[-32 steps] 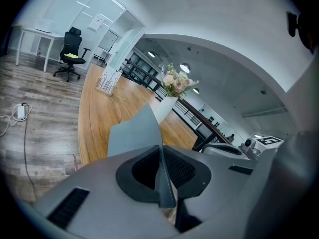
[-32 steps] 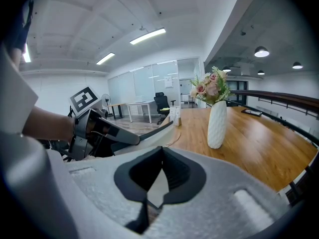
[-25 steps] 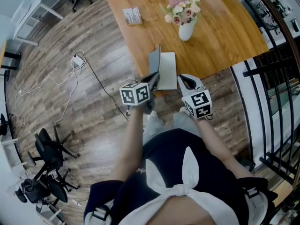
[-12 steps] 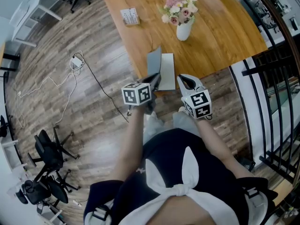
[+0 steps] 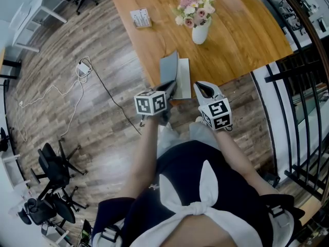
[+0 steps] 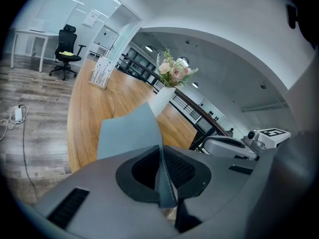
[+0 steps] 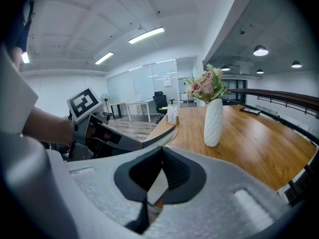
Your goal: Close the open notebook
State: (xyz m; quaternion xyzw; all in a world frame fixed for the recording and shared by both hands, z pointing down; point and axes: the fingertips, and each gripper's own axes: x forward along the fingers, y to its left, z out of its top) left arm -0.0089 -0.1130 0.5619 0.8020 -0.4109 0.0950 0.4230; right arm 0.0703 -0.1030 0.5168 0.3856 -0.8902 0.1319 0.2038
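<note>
The left tongs [image 5: 168, 88] are pinching the grey cover [image 5: 168, 68] of the notebook [image 5: 183, 77]. Their jaws are pressing together on its near edge and holding it roughly upright, rising just past their tips. The notebook's white pages are lying flat on the wooden table [image 5: 241, 35], directly ahead of the two pairs of tongs and between them, close to the table's near edge. The right tongs [image 5: 201, 89] are hanging just beside the left pair, jaws closed together on nothing, pointing at the pages' right edge; whether they are touching it I cannot tell. Further ahead of the right tongs, a white vase of flowers [image 5: 199, 31] is standing well apart from the notebook. The closing is looking about half done: the cover is raised but not yet lying over the pages. What is remaining, by my reading, is swinging the cover over toward the right tongs, lowering it onto the pages and letting go.
</note>
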